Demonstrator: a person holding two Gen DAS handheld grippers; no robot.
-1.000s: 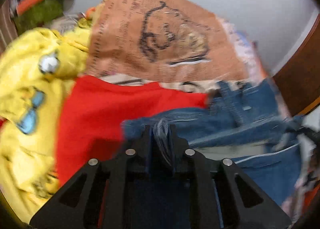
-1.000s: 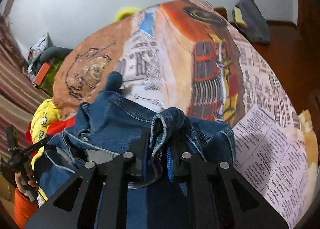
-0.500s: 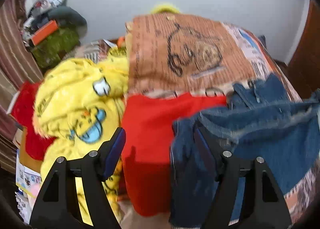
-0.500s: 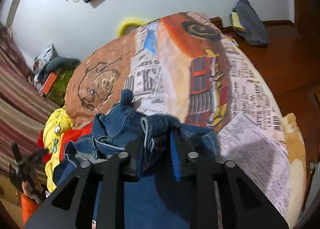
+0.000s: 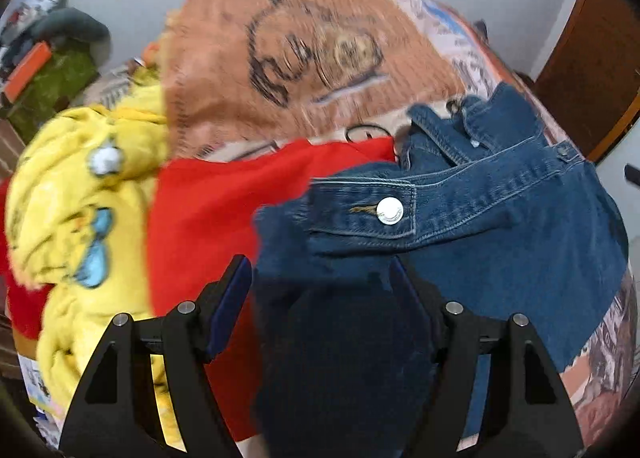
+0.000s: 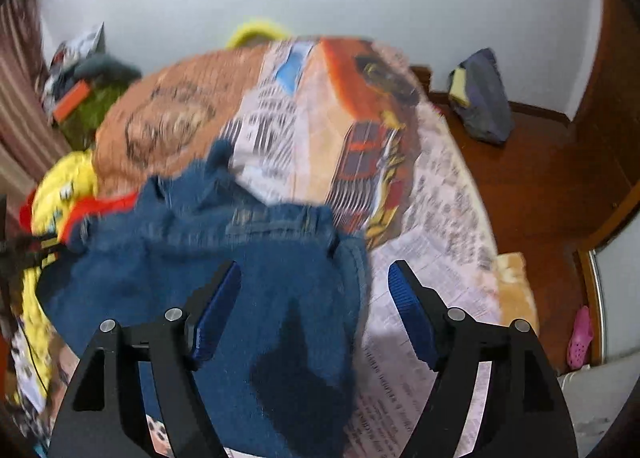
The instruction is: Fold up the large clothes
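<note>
A blue denim jacket (image 5: 500,226) lies bunched on the bed, a cuff with a silver snap button (image 5: 390,211) on top. It also shows in the right wrist view (image 6: 248,270). My left gripper (image 5: 320,282) is open just above the jacket's near edge, holding nothing. My right gripper (image 6: 314,290) is open above the jacket's right side, also empty.
A red garment (image 5: 224,210) lies left of the jacket, with a yellow cartoon-print garment (image 5: 68,202) beyond it. The printed bedspread (image 6: 432,218) covers the bed. Wooden floor (image 6: 540,186) and a dark bag (image 6: 480,102) are to the right. Clutter (image 5: 48,70) sits at far left.
Both grippers held denim folds one second ago. The left opened first, then the right; the jacket has dropped onto the bed and both grippers have pulled back.
</note>
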